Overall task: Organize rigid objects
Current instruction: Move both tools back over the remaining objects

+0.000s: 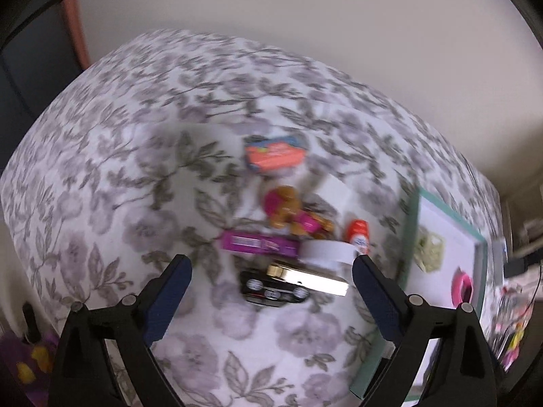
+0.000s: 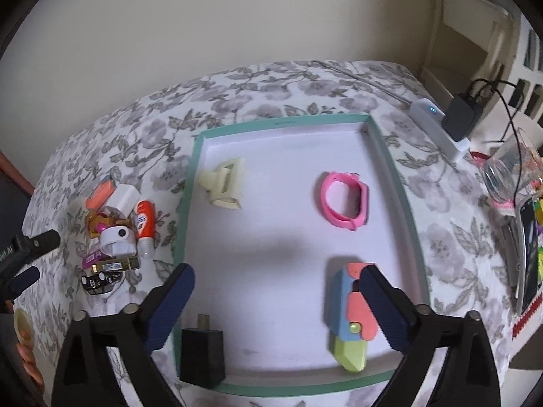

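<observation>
Four things lay in the teal-rimmed tray (image 2: 393,166) on the floral-covered bench (image 2: 271,78): one cream clip (image 2: 224,183), one pink band (image 2: 344,203), one black charger block (image 2: 202,356) and one blue, coral and lime toy (image 2: 349,318). The right hand-held gripper (image 2: 276,283) hung released above the tray, jaws spread wide, its right finger covering part of that toy. Left of the tray sat a tight heap (image 2: 113,234) of roughly eight small items, among them one orange-and-white bottle (image 2: 144,224), one white ring-shaped piece (image 2: 117,237), one purple bar (image 1: 259,244) and one black toy car (image 1: 275,291). The left hand-held gripper (image 1: 271,268) hovered released just over the heap, holding nothing. Its view was motion-blurred, so the overlapping pieces were hard to separate or count surely.
</observation>
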A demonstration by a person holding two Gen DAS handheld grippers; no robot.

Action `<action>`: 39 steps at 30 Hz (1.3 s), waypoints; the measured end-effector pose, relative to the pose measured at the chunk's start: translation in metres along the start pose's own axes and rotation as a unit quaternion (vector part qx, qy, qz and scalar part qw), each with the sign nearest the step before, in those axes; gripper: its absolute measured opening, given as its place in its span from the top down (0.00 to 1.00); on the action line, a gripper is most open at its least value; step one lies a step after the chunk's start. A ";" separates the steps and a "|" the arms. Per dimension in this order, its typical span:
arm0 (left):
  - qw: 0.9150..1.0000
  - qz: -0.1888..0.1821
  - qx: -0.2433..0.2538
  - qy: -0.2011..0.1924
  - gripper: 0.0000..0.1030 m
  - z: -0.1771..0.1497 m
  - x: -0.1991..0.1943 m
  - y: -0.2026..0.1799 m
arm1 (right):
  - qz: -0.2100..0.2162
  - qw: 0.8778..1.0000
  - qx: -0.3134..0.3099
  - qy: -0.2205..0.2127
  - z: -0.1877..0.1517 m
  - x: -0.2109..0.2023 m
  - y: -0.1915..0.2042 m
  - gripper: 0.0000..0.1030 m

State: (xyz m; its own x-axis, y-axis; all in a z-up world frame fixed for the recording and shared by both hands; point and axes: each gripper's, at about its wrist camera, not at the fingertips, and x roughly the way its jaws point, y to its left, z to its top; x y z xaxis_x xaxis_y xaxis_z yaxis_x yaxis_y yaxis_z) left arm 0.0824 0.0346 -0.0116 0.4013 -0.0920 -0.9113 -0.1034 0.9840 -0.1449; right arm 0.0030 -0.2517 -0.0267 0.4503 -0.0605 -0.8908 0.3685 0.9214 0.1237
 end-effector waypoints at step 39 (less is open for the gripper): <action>0.993 0.011 -0.052 0.108 0.02 0.002 0.053 0.045 | 0.071 0.986 -0.127 0.077 0.017 0.063 0.140 0.01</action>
State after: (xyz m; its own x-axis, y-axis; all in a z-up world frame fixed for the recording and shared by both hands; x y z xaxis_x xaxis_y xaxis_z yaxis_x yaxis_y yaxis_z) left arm 0.1009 0.0744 -0.0653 0.1937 -0.1120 -0.9746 -0.2084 0.9661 -0.1524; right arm 0.0967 -0.1331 -0.0582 0.3460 0.1172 -0.9309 0.0855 0.9841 0.1557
